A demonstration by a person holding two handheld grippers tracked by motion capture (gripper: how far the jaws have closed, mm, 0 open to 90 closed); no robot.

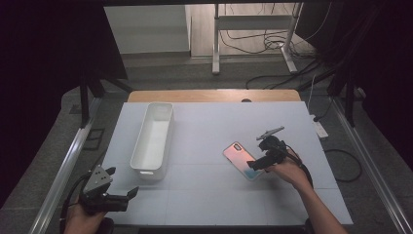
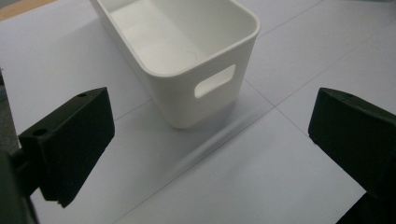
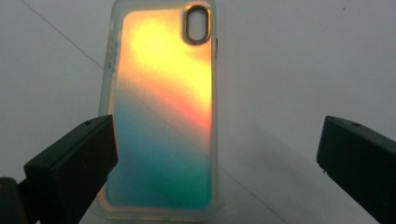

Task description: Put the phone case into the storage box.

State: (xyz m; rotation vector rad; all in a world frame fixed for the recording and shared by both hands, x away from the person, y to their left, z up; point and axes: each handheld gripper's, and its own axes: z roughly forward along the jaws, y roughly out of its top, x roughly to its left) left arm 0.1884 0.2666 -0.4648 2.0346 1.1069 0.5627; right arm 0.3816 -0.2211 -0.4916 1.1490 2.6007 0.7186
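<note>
A white tabletop (image 1: 209, 126) carried two things. A long white bin (image 1: 152, 140) lay toward nine o'clock of the tabletop's middle, its length running roughly from six to twelve o'clock. It was open-topped and empty, and in the left gripper view (image 2: 187, 51) its near end wall showed a slotted handle cutout. A phone case (image 1: 242, 160) lay flat toward four o'clock of the middle, well apart from the bin, set on a slant with its camera end pointing to about ten o'clock. Its back shone iridescent, orange and pink near the camera hole and turning teal toward the other end, as the right gripper view (image 3: 163, 116) made plain.

The left tool (image 1: 124, 186) sat at the tabletop's seven o'clock corner, held in the person's left hand (image 1: 80, 219), its jaws spread wide with nothing between them. It pointed toward the bin's near end and stood apart from it.

The right tool (image 1: 253, 165) was held in the right hand (image 1: 287, 170) at the case's four o'clock end, aimed toward ten o'clock. Its jaws were wide apart. In its own view the left jaw overlapped the case's lower edge and the right jaw stood clear to the side; whether the left jaw touched the case or hung just above it could not be told, as the picture was soft there.
</note>
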